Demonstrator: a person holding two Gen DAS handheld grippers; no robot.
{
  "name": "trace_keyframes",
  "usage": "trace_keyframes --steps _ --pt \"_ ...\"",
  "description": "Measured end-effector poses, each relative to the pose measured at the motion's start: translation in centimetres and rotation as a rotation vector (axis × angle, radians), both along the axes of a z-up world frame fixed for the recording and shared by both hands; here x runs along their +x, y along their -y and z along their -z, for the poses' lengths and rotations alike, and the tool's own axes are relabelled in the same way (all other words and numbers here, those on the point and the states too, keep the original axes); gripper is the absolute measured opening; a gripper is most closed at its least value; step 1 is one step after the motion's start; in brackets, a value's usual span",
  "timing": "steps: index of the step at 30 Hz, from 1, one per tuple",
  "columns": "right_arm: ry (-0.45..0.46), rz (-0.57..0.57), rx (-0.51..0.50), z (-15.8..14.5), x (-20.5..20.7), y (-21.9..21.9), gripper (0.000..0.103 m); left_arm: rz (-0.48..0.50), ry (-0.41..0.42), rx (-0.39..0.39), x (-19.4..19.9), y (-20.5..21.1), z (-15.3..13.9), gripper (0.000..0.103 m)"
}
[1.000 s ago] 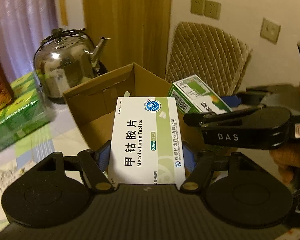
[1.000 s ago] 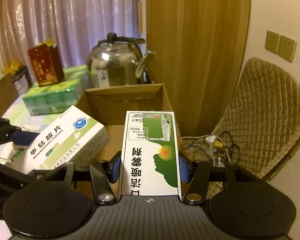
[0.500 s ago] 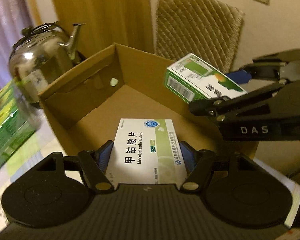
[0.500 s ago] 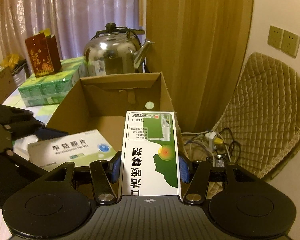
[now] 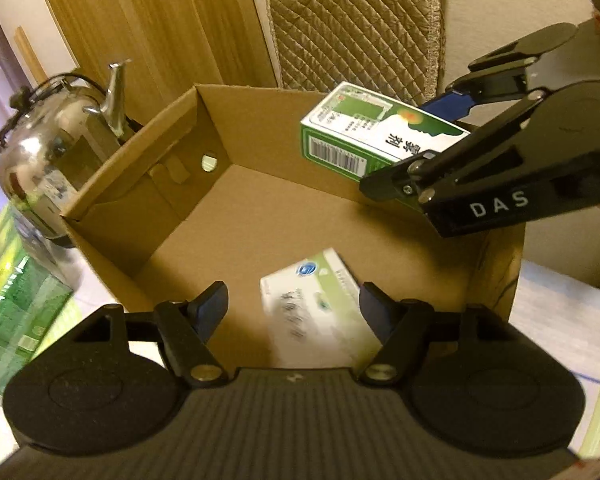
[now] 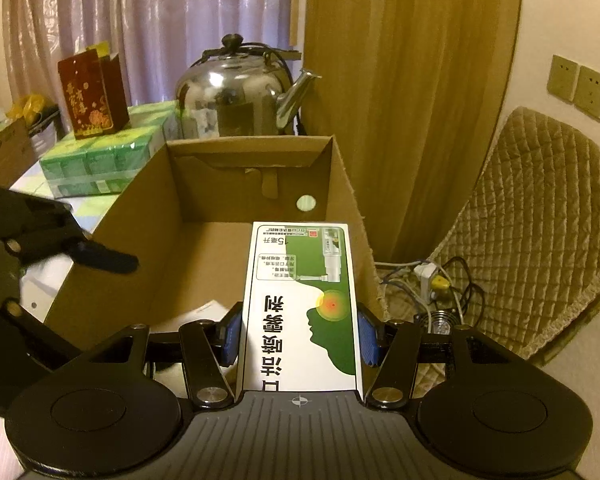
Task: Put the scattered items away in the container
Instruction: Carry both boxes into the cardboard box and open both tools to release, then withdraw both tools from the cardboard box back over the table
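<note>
While the left gripper [image 5: 292,300] hangs over the cardboard box [image 5: 260,216] with its fingers spread wide and nothing between them, the white Mecobalamin tablet box [image 5: 316,308] shows as a blurry tilted shape just below, inside the carton near its front wall. It's smeared enough that I can't tell if it's resting on the floor of the carton or mid-drop. The right gripper [image 6: 300,336] is the one to watch: its fingers are clamped on the sides of the green and white throat spray box [image 6: 302,304], held above the right side of the carton. That spray box has its long axis running straight out along the fingers, barcode end pointing toward the carton's far wall and the steel kettle [image 6: 236,96] behind it, printed face up. My guess at what could go wrong: it sits close to the right wall, so letting go from here might catch the rim and tip it out toward the cables [image 6: 432,280] on the floor by the quilted chair [image 6: 540,220]. Dropped from that height it could also land on the tablet box and end up propped at an angle. Both grippers are near each other over the opening, so a bump is possible too.
</note>
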State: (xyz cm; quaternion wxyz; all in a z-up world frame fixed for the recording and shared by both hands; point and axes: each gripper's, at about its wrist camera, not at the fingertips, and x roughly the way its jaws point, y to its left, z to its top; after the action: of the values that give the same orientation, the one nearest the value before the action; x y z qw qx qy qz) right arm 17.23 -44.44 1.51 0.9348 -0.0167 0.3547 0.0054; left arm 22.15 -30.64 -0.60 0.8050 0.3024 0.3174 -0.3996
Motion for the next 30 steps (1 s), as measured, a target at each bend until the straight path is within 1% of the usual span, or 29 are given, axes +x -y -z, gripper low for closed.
trace_keyframes --steps 4,9,12,18,19,22,26,30 --pt "-0.019 -0.026 -0.014 0.2 0.4 -0.6 0.053 -0.006 0.030 -0.043 -0.6 -1.9 -1.7 0.070" --pt "-0.063 -0.056 -0.038 0.9 1.2 -1.7 0.053 -0.040 0.035 -0.099 -1.2 -4.2 -3.3 0.071" --pt "-0.095 -0.064 -0.049 1.5 1.7 -2.5 0.053 -0.057 0.040 -0.117 -1.4 -5.1 -3.9 0.073" --pt "-0.143 -0.082 -0.071 2.5 2.5 -3.5 0.053 -0.096 0.023 -0.150 -1.5 -6.8 -4.4 0.073" --pt "-0.140 -0.080 -0.070 2.5 2.5 -3.5 0.053 -0.101 0.019 -0.156 -1.5 -7.1 -4.4 0.073" --pt "-0.118 -0.064 -0.058 2.1 2.2 -3.3 0.065 -0.124 0.007 -0.181 -1.7 -8.1 -4.7 0.073" --pt "-0.069 -0.049 -0.052 0.7 1.2 -3.3 0.065 -0.155 0.007 -0.210 -2.4 -9.6 -5.2 0.073" --pt "-0.023 -0.035 -0.036 -0.9 -0.4 -3.5 0.068 -0.209 0.001 -0.244 -3.4 -11.9 -5.7 0.073"
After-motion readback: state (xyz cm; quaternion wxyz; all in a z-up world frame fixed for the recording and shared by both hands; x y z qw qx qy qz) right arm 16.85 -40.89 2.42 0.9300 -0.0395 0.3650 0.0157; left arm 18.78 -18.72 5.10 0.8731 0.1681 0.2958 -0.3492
